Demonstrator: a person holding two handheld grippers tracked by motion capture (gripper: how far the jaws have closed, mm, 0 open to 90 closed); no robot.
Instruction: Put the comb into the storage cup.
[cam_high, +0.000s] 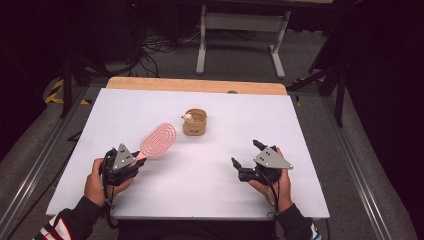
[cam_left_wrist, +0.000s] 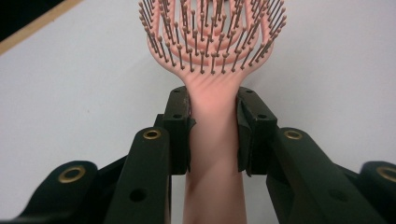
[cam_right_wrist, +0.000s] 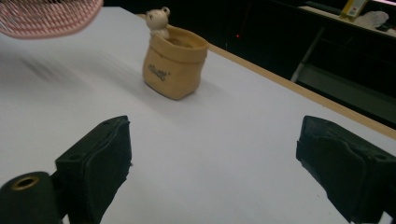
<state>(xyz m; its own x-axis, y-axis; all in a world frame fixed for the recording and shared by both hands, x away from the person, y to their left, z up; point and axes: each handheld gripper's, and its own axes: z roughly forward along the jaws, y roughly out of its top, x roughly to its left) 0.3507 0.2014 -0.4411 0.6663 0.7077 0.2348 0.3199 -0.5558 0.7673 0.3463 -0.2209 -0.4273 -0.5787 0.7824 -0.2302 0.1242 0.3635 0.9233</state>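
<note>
So the left gripper (cam_high: 131, 164) is clamped on the handle of the pink plastic vented hairbrush (cam_high: 158, 140), head up off the white table (cam_high: 210, 175). Tan bear-trimmed holder pot (cam_high: 195, 122) looks empty, so I guess dropping it in is left. Right gripper (cam_high: 247, 156) hangs wide apart, idle.

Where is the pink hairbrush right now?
In the high view, the pink hairbrush is at the table's left, handle clamped in the left tongs, head near the tan pot.
</note>
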